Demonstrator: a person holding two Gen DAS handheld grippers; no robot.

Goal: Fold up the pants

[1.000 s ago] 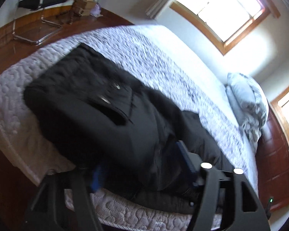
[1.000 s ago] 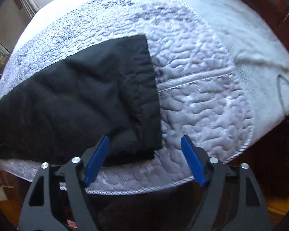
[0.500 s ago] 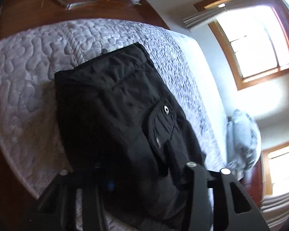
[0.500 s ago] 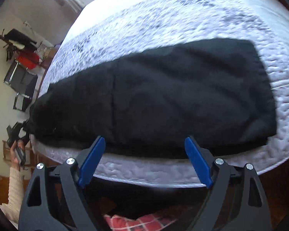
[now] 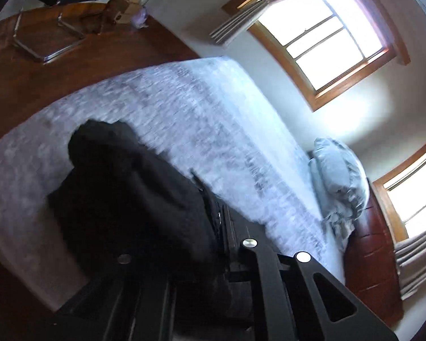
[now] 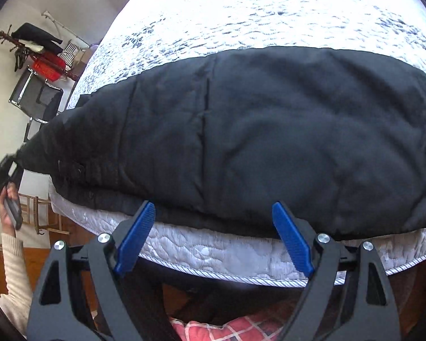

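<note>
L gripper (image 5: 213, 227) clamped on pants (image 6: 241, 130); R gripper (image 6: 213, 238) wide apart.

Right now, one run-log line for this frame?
stage: fold start | left gripper: jaws shut on black pants at waist end | right gripper: jaws open, at the pants' near edge, not gripping | pants flat on bed

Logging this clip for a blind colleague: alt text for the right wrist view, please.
Black pants lie spread along the near edge of a quilted white bed. The right gripper hovers open at that edge, nothing between its blue pads.
</note>
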